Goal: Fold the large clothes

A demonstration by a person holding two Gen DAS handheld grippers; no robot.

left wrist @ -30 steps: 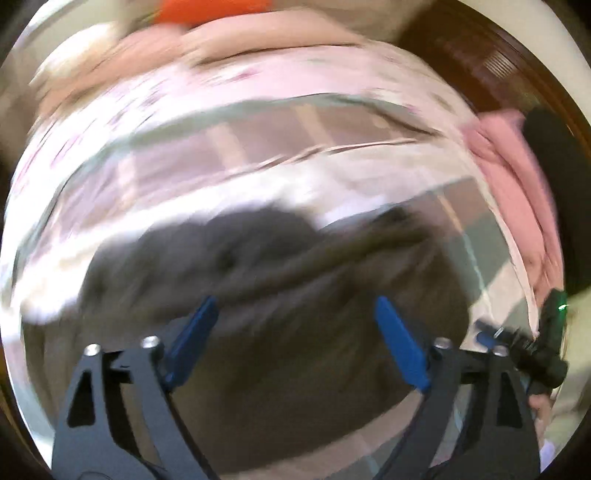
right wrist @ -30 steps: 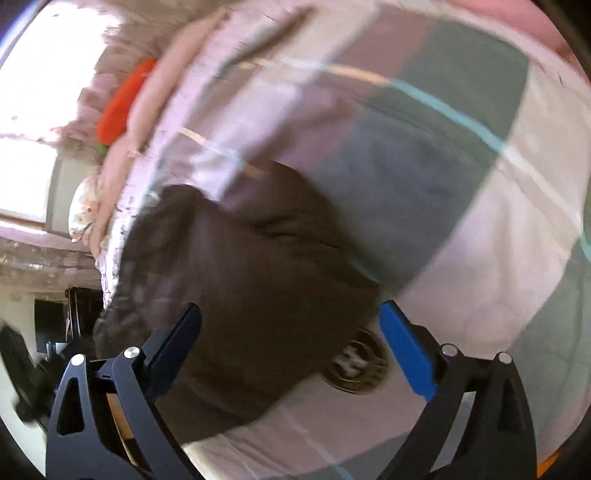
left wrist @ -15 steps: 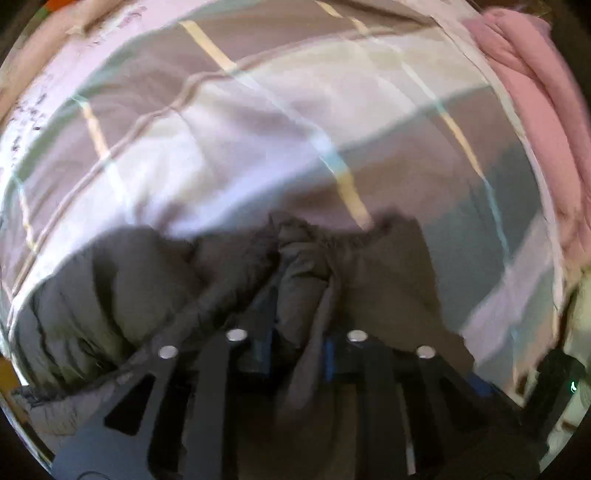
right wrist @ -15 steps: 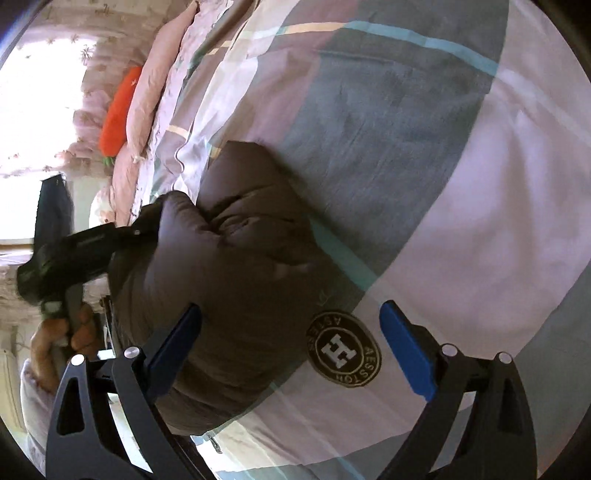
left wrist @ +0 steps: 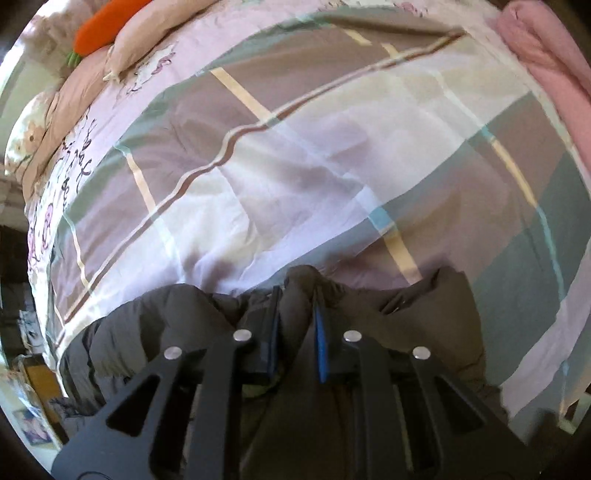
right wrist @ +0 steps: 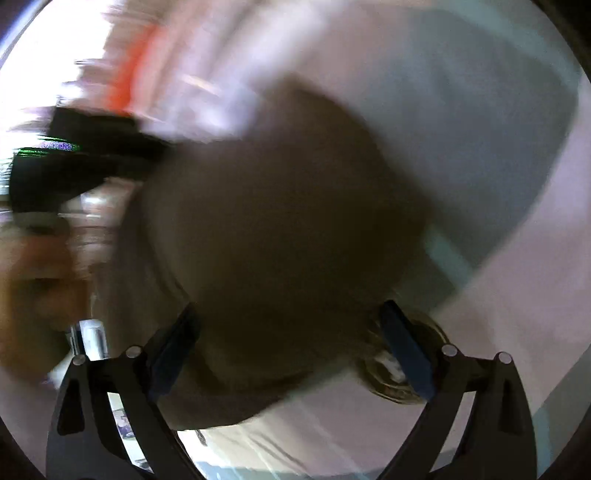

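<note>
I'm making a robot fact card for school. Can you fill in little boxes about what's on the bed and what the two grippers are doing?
Place: a bed with a checked cover
Clothing: a dark brown puffy jacket, bunched up, not folded yet
Left gripper: shut, pinching a fold of the jacket
Right gripper: open, at the jacket, gripping nothing; picture blurry
Badge: a round patch beside the right gripper
Also there: orange carrot toy, pink blanket

Dark brown jacket (left wrist: 424,314), plaid bedspread (left wrist: 295,166)
</note>
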